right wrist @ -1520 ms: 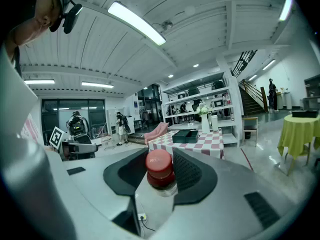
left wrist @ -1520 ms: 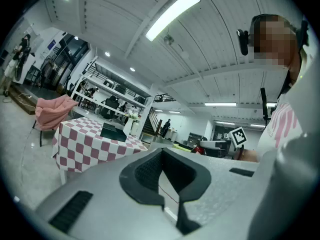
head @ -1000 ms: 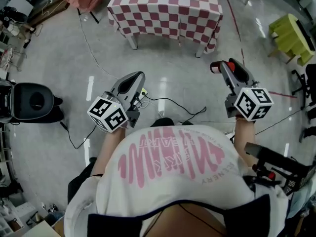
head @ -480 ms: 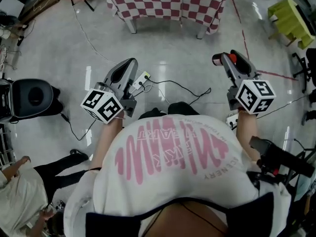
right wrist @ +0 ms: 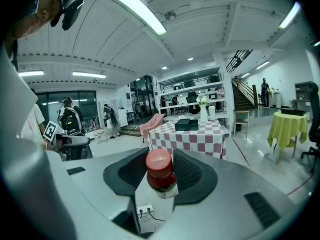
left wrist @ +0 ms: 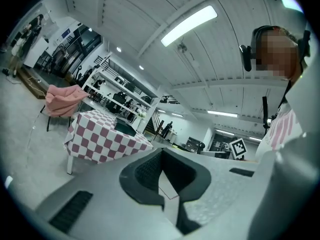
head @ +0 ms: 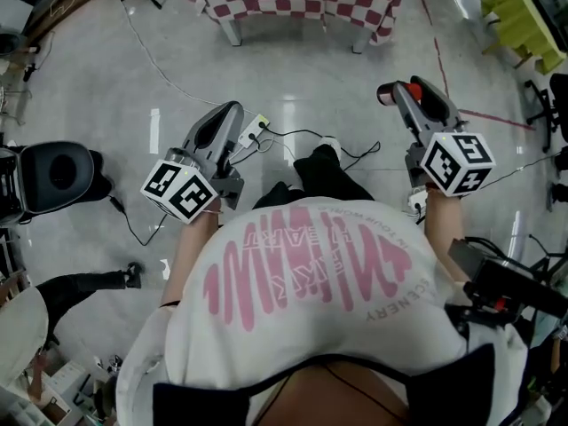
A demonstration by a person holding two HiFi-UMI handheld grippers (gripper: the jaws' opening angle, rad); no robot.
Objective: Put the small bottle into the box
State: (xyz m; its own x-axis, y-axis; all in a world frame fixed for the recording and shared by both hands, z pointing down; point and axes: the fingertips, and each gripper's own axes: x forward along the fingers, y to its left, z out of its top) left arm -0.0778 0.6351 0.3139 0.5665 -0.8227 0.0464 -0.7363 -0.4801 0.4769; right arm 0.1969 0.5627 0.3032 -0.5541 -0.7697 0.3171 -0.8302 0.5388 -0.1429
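The task is only at its first part, I would say. The small bottle (right wrist: pixel 160 176), with its red cap, is pinched upright between the jaws of the right gripper (right wrist: pixel 159 159), so the picking up is done. The putting in is not yet done. The dark box (right wrist: pixel 186 125), which I take for the target, lies on the checked desk (right wrist: pixel 200 139), and this desk stands well apart from the person, across an open piece of floor. What is left, in my judgement, is to carry the bottle over to the desk, bring it above the box and let it go inside.

The left gripper (left wrist: pixel 160 153) has its jaws pressed together at the tips and nothing is between them; it has no part in the work at this moment.

Counting: one small bottle, two grippers, one checked desk. On the desk I see one dark box, as far as I can tell from here, and one white vase (right wrist: pixel 203 113) with flowers beside it
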